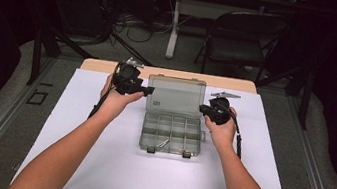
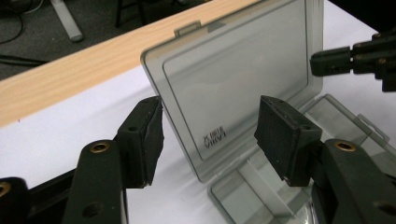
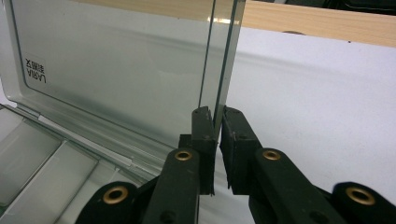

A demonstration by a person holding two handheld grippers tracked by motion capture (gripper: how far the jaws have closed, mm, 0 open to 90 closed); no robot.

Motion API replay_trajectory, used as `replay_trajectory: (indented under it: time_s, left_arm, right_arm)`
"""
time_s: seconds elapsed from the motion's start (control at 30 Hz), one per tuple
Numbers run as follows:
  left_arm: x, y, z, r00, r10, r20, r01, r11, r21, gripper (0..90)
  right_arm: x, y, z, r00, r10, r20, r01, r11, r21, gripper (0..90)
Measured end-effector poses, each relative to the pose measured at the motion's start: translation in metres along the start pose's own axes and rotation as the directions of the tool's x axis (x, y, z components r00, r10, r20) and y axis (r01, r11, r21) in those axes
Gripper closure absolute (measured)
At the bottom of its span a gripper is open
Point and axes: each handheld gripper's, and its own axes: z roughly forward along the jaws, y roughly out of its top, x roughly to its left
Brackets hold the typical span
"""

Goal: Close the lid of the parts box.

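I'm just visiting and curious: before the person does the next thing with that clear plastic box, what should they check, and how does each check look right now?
1. Right gripper pinching the lid by its side edge: ok, the jaws are shut on the rim.
2. Lid raised: ok, it stands upright behind the tray of the organizer box.
3. Left gripper free of the lid: ok, its jaws stand open with the lid beyond them, pads not pressing.
4. Box flat on the white table cover: ok.
5. Compartments ready: cannot tell; one small metal item lies in a front compartment, the rest is hard to see.
6. Front latches undone: ok.
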Motion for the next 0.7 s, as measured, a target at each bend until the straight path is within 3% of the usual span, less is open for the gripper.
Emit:
replay_trajectory:
  time_s: [0.23, 0.47, 0.7]
  left_arm:
    - [0.005, 0.012, 0.01, 0.9999, -0.017, 0.001, 0.017, 0.9999, -0.001, 43.0]
    - [0.014, 0.011, 0.025, 0.9992, -0.035, -0.018, 0.036, 0.9989, 0.029, 47.3]
    - [0.022, 0.012, 0.032, 0.9939, -0.108, -0.023, 0.108, 0.994, 0.012, 54.7]
  right_arm:
    - [0.0, 0.0, 0.0, 1.0, -0.001, -0.001, 0.001, 1.0, -0.004, 84.2]
    - [0.0, 0.0, -0.001, 1.0, -0.004, 0.003, 0.004, 1.0, 0.0, 84.2]
    - [0.0, -0.001, 0.0, 1.0, -0.005, 0.002, 0.005, 1.0, -0.006, 84.2]
